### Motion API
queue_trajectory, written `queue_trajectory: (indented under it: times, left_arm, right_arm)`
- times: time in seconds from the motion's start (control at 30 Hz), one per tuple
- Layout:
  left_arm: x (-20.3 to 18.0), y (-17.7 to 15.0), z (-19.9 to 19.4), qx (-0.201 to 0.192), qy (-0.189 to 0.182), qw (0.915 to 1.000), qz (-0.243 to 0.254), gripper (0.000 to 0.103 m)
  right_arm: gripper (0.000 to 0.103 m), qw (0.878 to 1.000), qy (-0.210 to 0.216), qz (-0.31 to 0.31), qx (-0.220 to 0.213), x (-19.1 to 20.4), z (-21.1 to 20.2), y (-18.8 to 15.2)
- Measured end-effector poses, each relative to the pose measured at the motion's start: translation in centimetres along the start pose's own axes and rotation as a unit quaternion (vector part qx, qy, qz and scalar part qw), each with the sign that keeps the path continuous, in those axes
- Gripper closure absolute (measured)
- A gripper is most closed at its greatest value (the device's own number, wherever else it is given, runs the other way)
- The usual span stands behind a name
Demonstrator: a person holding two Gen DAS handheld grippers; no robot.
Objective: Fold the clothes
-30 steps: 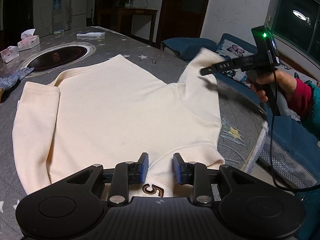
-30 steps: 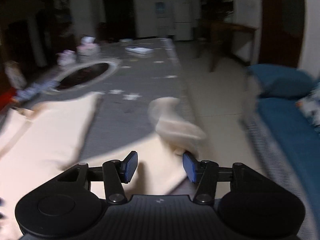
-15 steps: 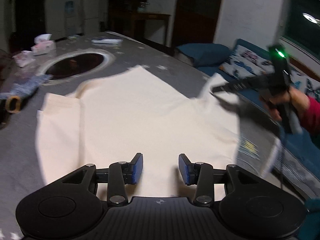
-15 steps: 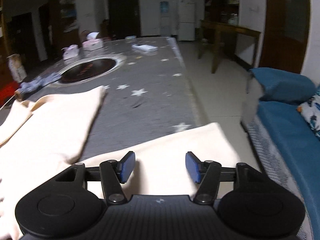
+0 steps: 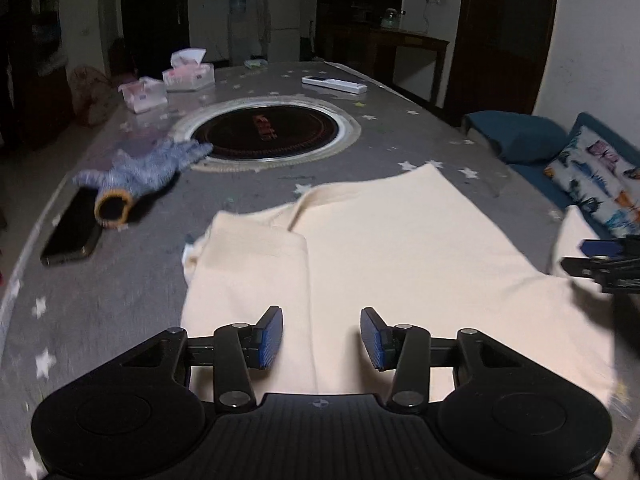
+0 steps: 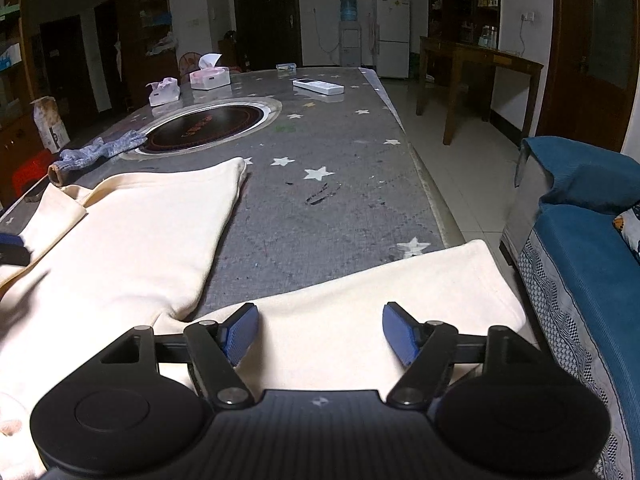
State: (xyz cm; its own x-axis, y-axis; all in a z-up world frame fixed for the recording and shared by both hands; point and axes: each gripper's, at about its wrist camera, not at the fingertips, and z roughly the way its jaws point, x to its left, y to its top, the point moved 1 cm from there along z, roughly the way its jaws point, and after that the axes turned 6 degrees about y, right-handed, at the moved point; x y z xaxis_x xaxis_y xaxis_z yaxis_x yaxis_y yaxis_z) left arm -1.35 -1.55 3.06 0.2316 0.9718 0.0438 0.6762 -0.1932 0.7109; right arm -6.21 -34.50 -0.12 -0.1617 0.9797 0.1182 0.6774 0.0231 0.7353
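A cream sweatshirt (image 5: 400,248) lies flat on the grey star-patterned table (image 5: 120,300), its left sleeve (image 5: 248,264) folded over the body. My left gripper (image 5: 322,338) hovers open over the near part of the body, next to that sleeve's fold, gripping nothing. In the right wrist view the other sleeve (image 6: 380,288) lies spread out toward the table's right edge. My right gripper (image 6: 320,332) is just above it, jaws opening, with the cloth beneath them and not pinched. The right gripper's fingers (image 5: 600,266) show at the left wrist view's right edge.
A round dark hob (image 5: 266,134) is set into the table beyond the sweatshirt. A blue-grey glove (image 5: 148,168) and a phone (image 5: 72,232) lie to the left. Tissue boxes (image 5: 188,74) and a white remote (image 5: 334,84) sit farther back. A blue sofa (image 6: 592,240) stands close to the table's right edge.
The right sleeve, in the air a second ago, now lies flat by the table's edge and the right jaws have widened. My left gripper opened wider and moved left over the sweatshirt.
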Motion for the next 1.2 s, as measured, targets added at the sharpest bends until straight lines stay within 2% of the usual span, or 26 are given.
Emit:
queue_trajectory:
  times: [0.23, 0.27, 0.3, 0.4, 0.5, 0.67, 0.9, 1.07, 1.2]
  left_arm:
    - [-0.7, 1.0, 3.0, -0.001, 0.035, 0.9994, 0.002, 0.059]
    - [-0.6, 1.1, 3.2, -0.002, 0.039, 0.9992, 0.001, 0.064]
    - [-0.5, 1.2, 3.3, -0.005, 0.044, 0.999, 0.002, 0.074]
    - [0.6, 1.1, 3.2, -0.012, 0.047, 0.9988, -0.007, 0.093]
    - [2.4, 0.9, 2.2, -0.021, 0.048, 0.9978, -0.04, 0.099]
    - [7.0, -0.1, -1.6, -0.054, 0.079, 0.9898, -0.105, 0.099]
    - [13.5, -3.4, -7.6, -0.083, 0.141, 0.9689, -0.186, 0.099]
    - [16.3, -6.9, -9.0, -0.062, 0.177, 0.9599, -0.209, 0.099]
    - [17.5, -9.2, -9.3, -0.041, 0.208, 0.9531, -0.216, 0.099]
  right_arm:
    - [0.025, 1.0, 0.0, -0.008, 0.005, 0.3, 0.2, 0.0]
    - [0.025, 1.0, -0.001, -0.01, 0.005, 0.3, 0.3, 0.0]
    - [0.024, 1.0, -0.001, -0.012, 0.005, 0.3, 0.3, 0.1]
    - [0.024, 1.0, -0.001, -0.014, 0.006, 0.3, 0.3, 0.1]
    - [0.024, 1.0, -0.001, -0.014, 0.007, 0.3, 0.2, 0.1]
    - [0.023, 1.0, -0.001, -0.014, 0.005, 0.3, -0.2, 0.1]
    - [0.018, 0.999, 0.008, -0.03, -0.006, 1.4, -1.2, 0.6]
    - [0.01, 0.998, 0.02, -0.05, -0.014, 2.8, -1.7, 1.2]
    - [0.008, 0.997, 0.032, -0.069, -0.016, 4.2, -1.8, 1.3]
